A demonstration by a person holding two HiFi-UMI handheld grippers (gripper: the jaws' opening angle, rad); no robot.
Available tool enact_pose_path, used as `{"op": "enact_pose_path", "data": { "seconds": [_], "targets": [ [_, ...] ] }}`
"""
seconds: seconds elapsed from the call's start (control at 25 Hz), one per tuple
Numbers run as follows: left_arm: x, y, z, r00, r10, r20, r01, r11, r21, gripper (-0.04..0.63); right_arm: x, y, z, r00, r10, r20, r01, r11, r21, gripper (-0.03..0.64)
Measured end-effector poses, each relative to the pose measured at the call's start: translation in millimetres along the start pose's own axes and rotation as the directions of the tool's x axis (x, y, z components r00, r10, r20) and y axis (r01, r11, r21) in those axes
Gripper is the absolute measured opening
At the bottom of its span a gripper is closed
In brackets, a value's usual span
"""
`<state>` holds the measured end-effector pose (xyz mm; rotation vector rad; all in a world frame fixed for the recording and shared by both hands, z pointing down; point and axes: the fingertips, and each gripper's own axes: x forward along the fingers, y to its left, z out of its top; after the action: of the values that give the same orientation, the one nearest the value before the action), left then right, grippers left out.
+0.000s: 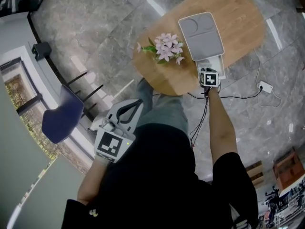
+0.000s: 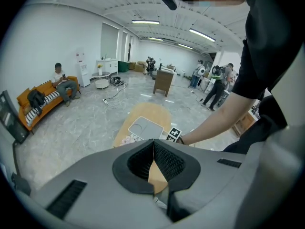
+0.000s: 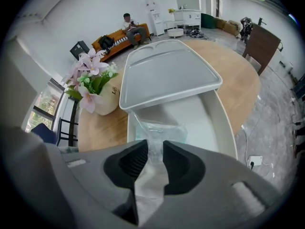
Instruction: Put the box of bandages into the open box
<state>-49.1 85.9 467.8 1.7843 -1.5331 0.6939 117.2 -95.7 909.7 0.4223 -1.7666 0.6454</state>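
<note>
**Bandages going down into the open box**
The right claw (image 3: 155, 147) pinches the wrapped box of bandages (image 3: 157, 128) low inside the open box (image 3: 225, 116) on the desk (image 3: 240, 78), its lid (image 3: 167, 73) raised clear. The left claw (image 2: 153, 146), closed and empty, hangs aside.

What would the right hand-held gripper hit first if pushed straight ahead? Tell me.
Beyond the bandage pack it grips, the right hand-held gripper points into the open box. It would probably meet the box's floor first, just short of the raised lid, though depth is unclear.
</note>
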Motion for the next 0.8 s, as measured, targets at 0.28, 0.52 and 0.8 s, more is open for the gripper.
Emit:
{"op": "enact_pose_path", "data": {
  "seconds": [0.28,0.52,0.8],
  "targets": [
    [-3,-3,-5,1.0,-0.001,0.0,0.001,1.0,-0.009,0.011,2,0,-6,1.0,0.009,-0.024,-0.009,1.0,0.019,0.155],
    [-4,-7,-5,1.0,-0.017,0.021,0.017,1.0,-0.003,0.011,-10,0,-4,1.0,-0.005,0.004,0.005,1.0,0.006,0.166],
    [-5,-7,1,0.997,-0.032,0.064,0.031,0.999,0.012,0.011,-36,6,-1,0.999,-0.015,0.039,0.015,1.0,-0.006,0.166]
  ]
}}
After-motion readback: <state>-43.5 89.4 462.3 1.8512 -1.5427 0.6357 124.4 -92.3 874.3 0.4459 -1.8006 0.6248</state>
